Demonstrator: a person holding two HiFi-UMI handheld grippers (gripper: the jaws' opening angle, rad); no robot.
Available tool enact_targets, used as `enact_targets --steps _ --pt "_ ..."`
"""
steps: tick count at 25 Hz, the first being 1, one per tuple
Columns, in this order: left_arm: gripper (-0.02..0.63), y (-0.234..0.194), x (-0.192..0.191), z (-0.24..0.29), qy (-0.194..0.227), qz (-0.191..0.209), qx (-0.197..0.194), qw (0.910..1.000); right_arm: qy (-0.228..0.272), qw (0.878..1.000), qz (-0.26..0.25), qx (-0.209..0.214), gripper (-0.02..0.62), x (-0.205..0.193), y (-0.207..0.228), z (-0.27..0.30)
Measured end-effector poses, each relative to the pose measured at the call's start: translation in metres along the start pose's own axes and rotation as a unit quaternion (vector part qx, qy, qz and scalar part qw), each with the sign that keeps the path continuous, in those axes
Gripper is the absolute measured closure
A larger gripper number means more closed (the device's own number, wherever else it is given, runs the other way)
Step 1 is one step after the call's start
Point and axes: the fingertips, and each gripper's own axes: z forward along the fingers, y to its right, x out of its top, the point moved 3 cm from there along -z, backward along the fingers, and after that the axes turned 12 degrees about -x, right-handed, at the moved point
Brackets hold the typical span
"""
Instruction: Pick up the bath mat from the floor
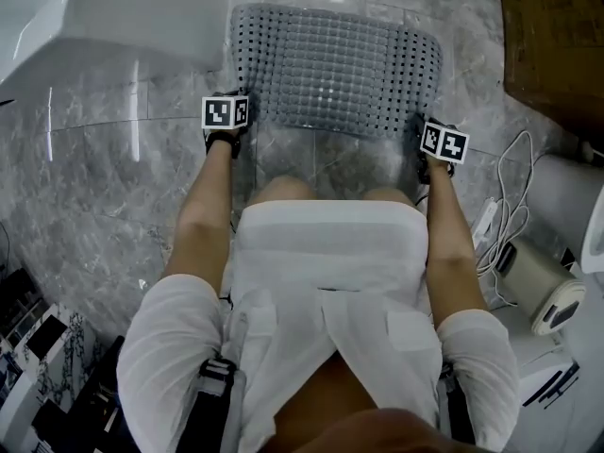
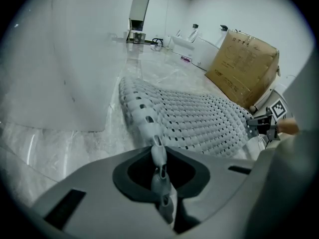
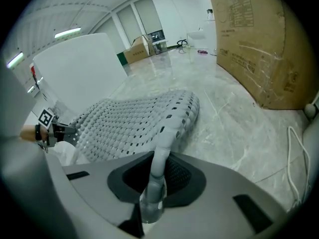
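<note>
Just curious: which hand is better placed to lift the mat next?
Roughly equal: left gripper and right gripper each clamp a near corner of the bath mat. Right, slightly: the white tub crowds the left.

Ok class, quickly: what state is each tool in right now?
The left tool is closed on one near corner of the bath mat.
The right tool is closed on the other near corner.

White short-sleeved outfit (image 1: 165, 343) with pockets (image 1: 408, 330); left gripper (image 2: 159, 176) and right gripper (image 3: 152, 195) are grey, with black-and-white marker cubes (image 1: 225, 112)
</note>
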Motion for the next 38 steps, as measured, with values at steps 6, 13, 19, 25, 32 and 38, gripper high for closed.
enact_targets --steps 6,13,19,25,32,38 --pt "0.561 0.022 0.022 -0.016 0.016 0.023 -0.004 0.9996 0.039 0.999 -0.015 0.008 0.525 0.031 -0.008 -0.027" --pt "0.561 0.038 0.046 -0.029 0.028 0.041 -0.001 0.9988 0.064 0.998 -0.022 0.011 0.528 0.054 -0.013 -0.044" --pt "0.563 0.045 0.053 -0.04 0.032 0.048 -0.005 0.9983 0.073 0.997 -0.02 0.013 0.528 0.059 -0.012 -0.056" --pt "0.563 0.054 0.067 -0.053 0.041 0.054 -0.013 0.9976 0.09 0.996 -0.02 0.012 0.528 0.073 -0.012 -0.073" --pt "0.563 0.07 0.086 -0.066 0.057 0.057 -0.019 0.9966 0.107 0.994 -0.018 0.016 0.528 0.082 -0.012 -0.088" --pt "0.565 0.084 0.101 -0.085 0.078 0.074 -0.02 0.994 0.133 0.991 -0.017 0.014 0.528 0.094 -0.011 -0.108"
